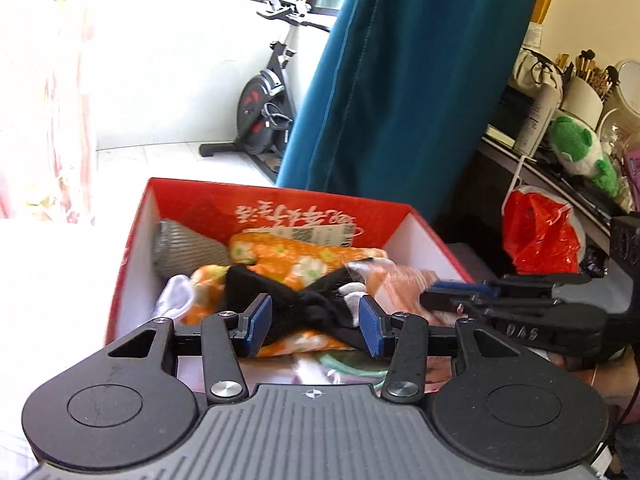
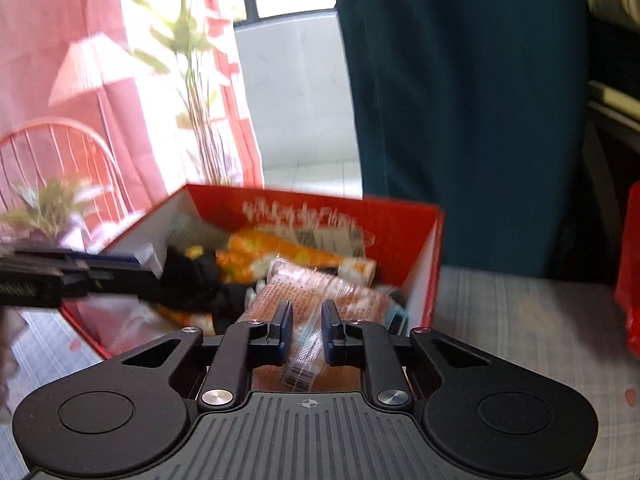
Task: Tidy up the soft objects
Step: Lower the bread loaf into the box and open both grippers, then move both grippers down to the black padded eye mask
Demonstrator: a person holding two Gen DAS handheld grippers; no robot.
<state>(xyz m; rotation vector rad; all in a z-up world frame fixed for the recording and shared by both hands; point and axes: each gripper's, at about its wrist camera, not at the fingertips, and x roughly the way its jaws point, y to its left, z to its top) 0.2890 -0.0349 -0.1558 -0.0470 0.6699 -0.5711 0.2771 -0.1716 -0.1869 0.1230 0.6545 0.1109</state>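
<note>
A red cardboard box (image 1: 138, 232) holds soft things: an orange flowered cloth (image 1: 296, 258), a black cloth (image 1: 308, 304), a grey roll (image 1: 184, 246), white cloth and a clear plastic packet (image 1: 400, 284). My left gripper (image 1: 316, 322) is open, its blue pads on either side of the black cloth. My right gripper (image 2: 306, 328) has its jaws narrow around the clear packet (image 2: 320, 300), over the box (image 2: 424, 232); it shows from the side in the left wrist view (image 1: 452, 294). The left gripper shows in the right wrist view (image 2: 136, 264) beside the black cloth (image 2: 192, 280).
A teal curtain (image 1: 400, 80) hangs behind the box. An exercise bike (image 1: 268, 104) stands by the window. A red plastic bag (image 1: 536, 236) and a cluttered shelf with a green plush (image 1: 580, 152) are at the right. A potted plant (image 2: 196, 80) is at the left.
</note>
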